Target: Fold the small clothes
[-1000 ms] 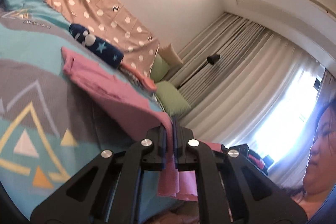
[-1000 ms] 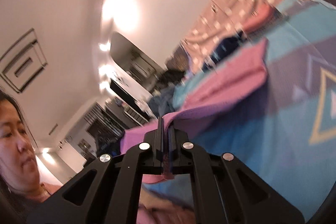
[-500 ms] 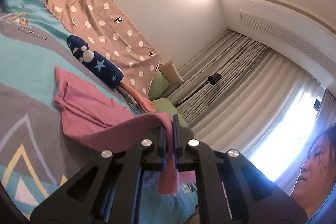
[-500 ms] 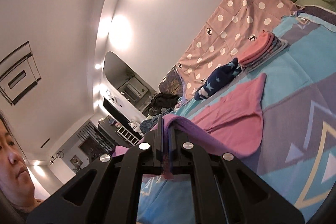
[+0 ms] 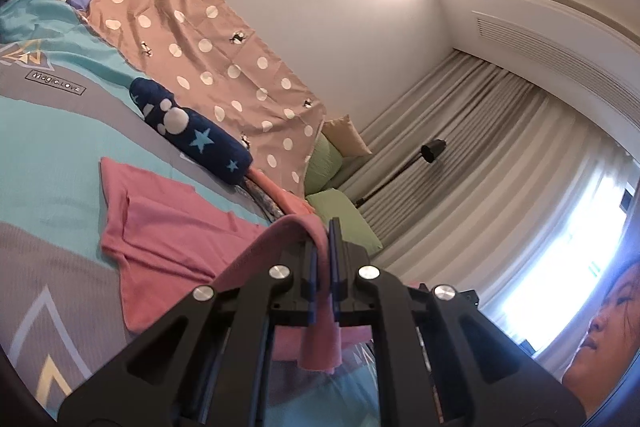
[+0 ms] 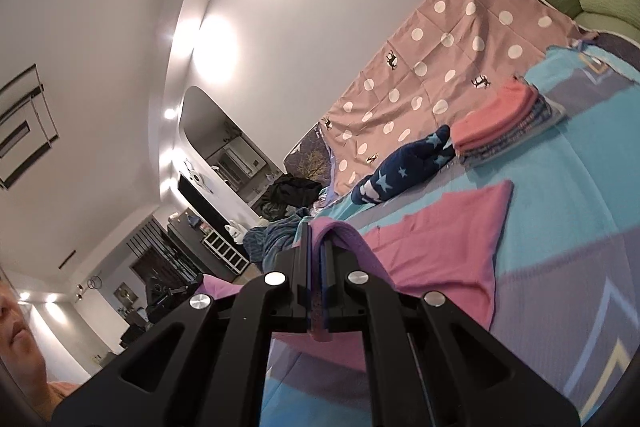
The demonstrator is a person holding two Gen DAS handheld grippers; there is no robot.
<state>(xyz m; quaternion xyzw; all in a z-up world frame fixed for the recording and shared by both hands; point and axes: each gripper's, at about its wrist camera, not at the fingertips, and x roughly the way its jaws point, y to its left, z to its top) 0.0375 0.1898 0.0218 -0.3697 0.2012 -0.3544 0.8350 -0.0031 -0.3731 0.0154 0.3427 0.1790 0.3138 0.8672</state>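
Observation:
A pink garment (image 5: 168,227) lies on the teal and grey bedspread (image 5: 52,139); its near edge is lifted off the bed. My left gripper (image 5: 324,227) is shut on one near corner, and cloth hangs down between the jaws. My right gripper (image 6: 318,231) is shut on the other near corner of the same pink garment (image 6: 448,239). Both hold the edge above the part that lies flat on the bedspread (image 6: 560,187).
A rolled navy star-print garment (image 5: 192,131) lies beyond the pink one, also in the right wrist view (image 6: 404,163). A stack of folded clothes (image 6: 504,123) sits beside it. A polka-dot sheet (image 5: 200,39) and green pillows (image 5: 344,215) lie farther back.
Both grippers have carried the held edge of the pink garment forward over the rest of it, toward its far end. The grip has not changed.

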